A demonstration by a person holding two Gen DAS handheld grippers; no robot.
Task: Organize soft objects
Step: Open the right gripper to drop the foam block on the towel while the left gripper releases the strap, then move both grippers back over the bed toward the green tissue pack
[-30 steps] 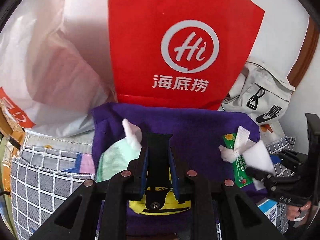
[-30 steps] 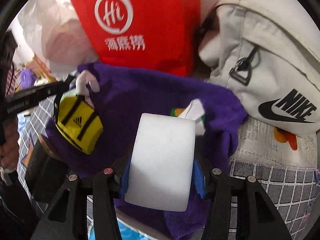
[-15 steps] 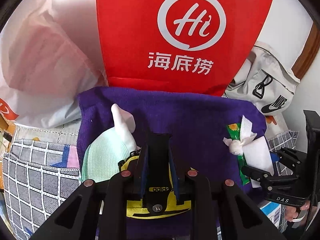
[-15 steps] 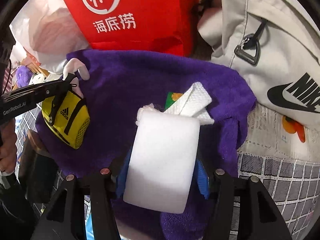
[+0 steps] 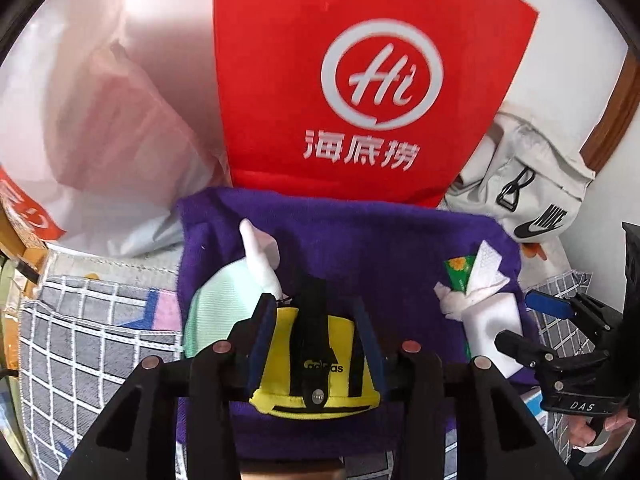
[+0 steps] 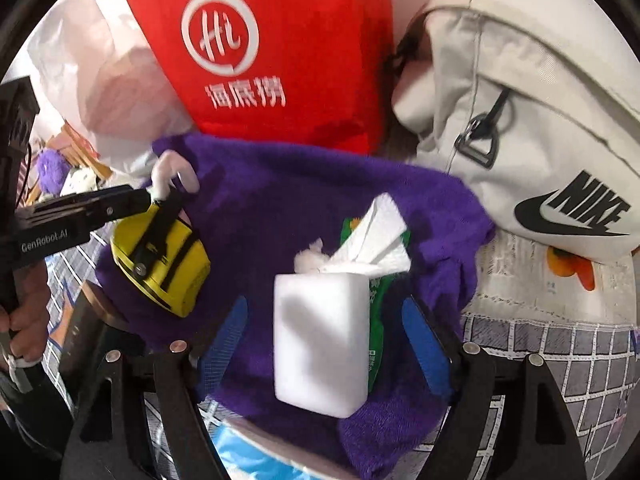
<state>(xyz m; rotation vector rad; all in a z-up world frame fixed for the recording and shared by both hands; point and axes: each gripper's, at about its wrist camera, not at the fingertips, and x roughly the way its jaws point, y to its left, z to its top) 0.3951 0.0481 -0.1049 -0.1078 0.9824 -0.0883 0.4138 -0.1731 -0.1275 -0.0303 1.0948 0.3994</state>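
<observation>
A purple towel lies spread out before a red bag. My left gripper is open around a yellow and black adidas pouch that rests on the towel, beside a mint green cloth with a white end. My right gripper is open, its blue pads apart from a white sponge block. The block sits on the towel against a green tissue pack with a white tissue sticking out.
A red Haidilao bag stands behind the towel. A white plastic bag is at the left. A beige Nike bag is at the right. A grey checked cloth covers the surface.
Both grippers have opened. The left one let go of the yellow pouch and the right one let go of the white sponge block; both now rest on the towel.
</observation>
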